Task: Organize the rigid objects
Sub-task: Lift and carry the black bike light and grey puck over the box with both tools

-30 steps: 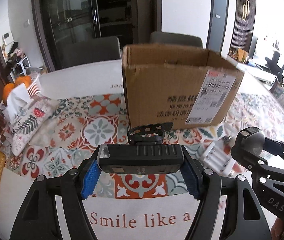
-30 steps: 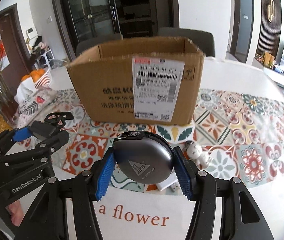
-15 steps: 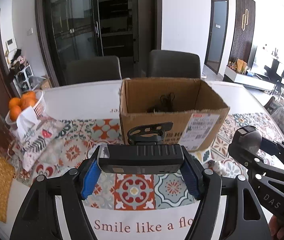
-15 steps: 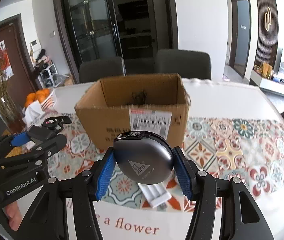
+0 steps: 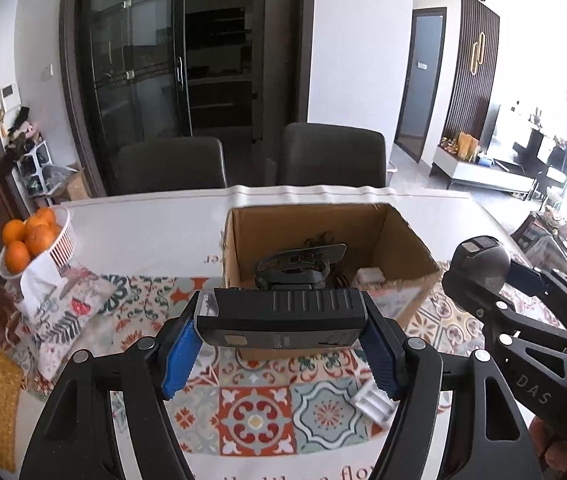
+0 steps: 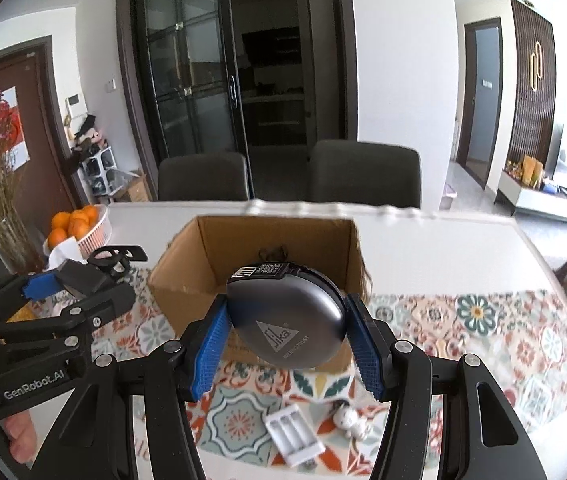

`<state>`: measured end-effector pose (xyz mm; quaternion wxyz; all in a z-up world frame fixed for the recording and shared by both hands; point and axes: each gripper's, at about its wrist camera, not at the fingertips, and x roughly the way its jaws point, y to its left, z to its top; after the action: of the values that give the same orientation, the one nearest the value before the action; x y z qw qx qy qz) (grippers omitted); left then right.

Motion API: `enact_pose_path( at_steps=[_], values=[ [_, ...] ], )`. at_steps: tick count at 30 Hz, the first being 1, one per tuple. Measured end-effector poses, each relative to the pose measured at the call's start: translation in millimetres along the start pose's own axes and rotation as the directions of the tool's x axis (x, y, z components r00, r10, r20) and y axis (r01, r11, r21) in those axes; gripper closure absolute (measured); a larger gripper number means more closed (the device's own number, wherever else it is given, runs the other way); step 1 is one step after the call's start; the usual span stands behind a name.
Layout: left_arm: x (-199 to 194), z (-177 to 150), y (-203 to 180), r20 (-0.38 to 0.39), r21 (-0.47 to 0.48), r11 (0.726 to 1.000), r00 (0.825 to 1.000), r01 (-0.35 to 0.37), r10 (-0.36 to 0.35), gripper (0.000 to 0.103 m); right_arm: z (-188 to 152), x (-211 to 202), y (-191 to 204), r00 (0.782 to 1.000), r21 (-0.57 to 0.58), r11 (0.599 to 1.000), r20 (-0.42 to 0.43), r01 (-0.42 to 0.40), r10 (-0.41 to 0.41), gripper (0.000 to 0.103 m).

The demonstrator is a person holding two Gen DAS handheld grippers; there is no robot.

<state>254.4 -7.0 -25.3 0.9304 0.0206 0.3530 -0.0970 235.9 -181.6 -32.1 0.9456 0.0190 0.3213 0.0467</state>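
Note:
My left gripper [image 5: 281, 350] is shut on a black bike light with a strap mount [image 5: 281, 318], held above the table in front of an open cardboard box [image 5: 403, 240]. My right gripper [image 6: 287, 344] is shut on a grey rounded Sika case [image 6: 287, 320], held above the near wall of the same box [image 6: 179, 280]. Dark cables and a small white item lie inside the box. Each gripper shows in the other's view: the right one [image 5: 483, 272] at right, the left one [image 6: 79, 276] at left.
A white battery holder [image 6: 293, 434] and a small white figurine [image 6: 349, 424] lie on the patterned tablecloth [image 5: 255, 416] below the grippers. A basket of oranges [image 5: 33, 240] and a floral pouch [image 5: 63, 316] sit at left. Two dark chairs stand behind the table.
Both grippers have risen with their objects. The box now sits lower in view and its inside shows.

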Motion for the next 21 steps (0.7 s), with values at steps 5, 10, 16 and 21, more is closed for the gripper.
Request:
enact_pose_path(
  at_steps=[5,10,16,21],
  values=[
    [7,19,-1,0.027,0.018,1.000,1.000,-0.003,0.003,0.032,20,8,-1,1.000,-0.032,0.999,0.023,0.017,-0.016,0.046],
    [13,36,0,0.050,0.036,0.999,0.999,-0.018,0.016,0.032,37,21,-5,1.000,-0.035,0.999,0.014,0.004,-0.004,0.046],
    [38,54,0,-0.003,0.047,0.999,1.000,0.001,-0.001,0.032,54,51,-13,0.997,-0.024,0.999,-0.069,-0.034,0.032,0.046],
    [64,60,-1,-0.068,0.039,0.999,0.998,0.012,-0.010,0.032,58,80,-19,0.988,-0.017,0.999,-0.147,-0.048,0.045,0.046]
  ],
)
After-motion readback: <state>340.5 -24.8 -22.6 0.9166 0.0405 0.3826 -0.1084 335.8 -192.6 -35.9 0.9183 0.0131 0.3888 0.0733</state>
